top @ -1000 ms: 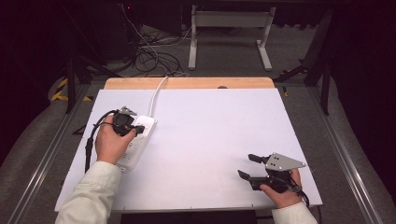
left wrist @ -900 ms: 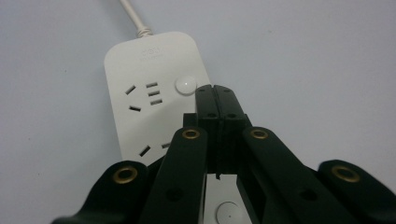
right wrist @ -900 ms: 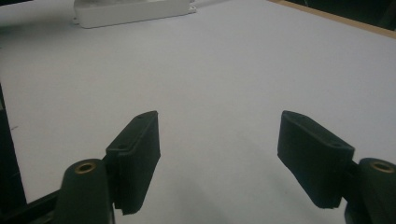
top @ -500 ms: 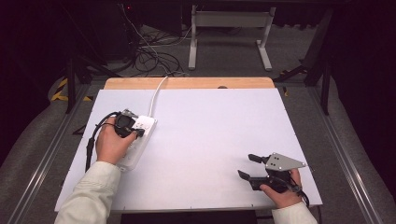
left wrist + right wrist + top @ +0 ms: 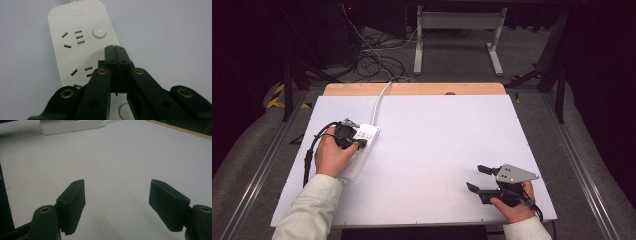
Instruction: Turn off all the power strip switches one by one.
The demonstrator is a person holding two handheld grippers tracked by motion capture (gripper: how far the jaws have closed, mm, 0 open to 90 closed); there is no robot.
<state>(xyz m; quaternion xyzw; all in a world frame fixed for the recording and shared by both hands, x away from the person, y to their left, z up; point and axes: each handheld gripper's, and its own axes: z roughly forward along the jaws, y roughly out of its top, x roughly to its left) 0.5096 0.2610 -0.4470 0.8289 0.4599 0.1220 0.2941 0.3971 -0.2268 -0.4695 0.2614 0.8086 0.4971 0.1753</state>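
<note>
Power strip [image 5: 362, 145] (table's left edge) — left gripper [image 5: 115, 53] above.

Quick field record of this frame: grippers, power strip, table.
left gripper: shut, nothing between the fingers, tips over the power strip beside its round button
right gripper: open, nothing between the fingers, resting at the table's near right
power strip: white, flat on the table's left side, cord running to the far edge
button: round, white, at the strip's cord end
table: white top, wooden strip along the far edge
</note>
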